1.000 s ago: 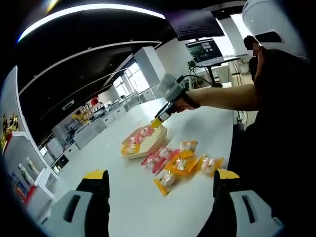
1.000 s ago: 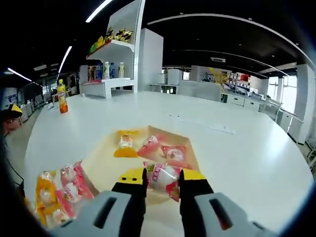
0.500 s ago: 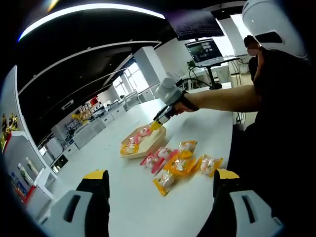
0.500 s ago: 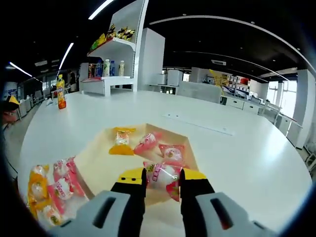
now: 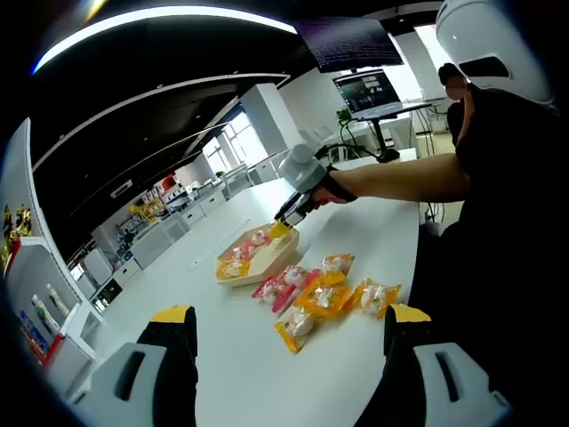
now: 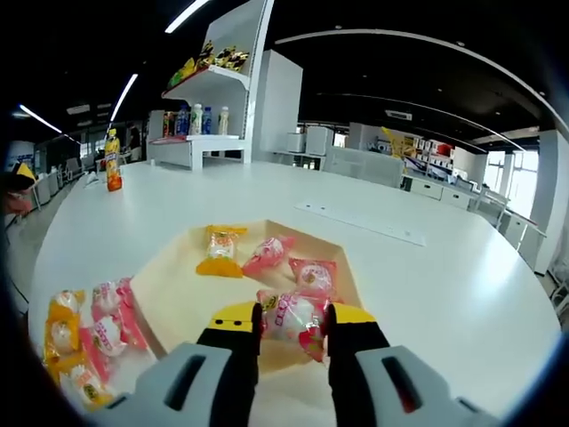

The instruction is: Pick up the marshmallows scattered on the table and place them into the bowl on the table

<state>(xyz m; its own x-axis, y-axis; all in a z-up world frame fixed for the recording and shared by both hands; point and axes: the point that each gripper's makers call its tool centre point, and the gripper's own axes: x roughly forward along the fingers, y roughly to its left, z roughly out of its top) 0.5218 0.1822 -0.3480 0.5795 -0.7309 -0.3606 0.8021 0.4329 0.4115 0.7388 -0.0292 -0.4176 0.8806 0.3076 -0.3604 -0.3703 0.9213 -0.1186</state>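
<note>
Pinching a crinkly pink-wrapped marshmallow (image 6: pixel 292 318), right hand-held gripper (image 6: pixel 292 326) over shallow square bowl (image 6: pixel 178 294), left hand-held gripper (image 5: pixel 283 322) wide, glossy white table (image 6: pixel 427 267).

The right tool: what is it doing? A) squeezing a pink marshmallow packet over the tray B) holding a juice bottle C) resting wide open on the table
A: the right tool has its jaws closed on a pink marshmallow packet above the tan tray.

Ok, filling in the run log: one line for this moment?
right gripper: shut on pink marshmallow packet, above bowl | left gripper: open, idle | bowl: three packets inside | loose packets on table
</note>
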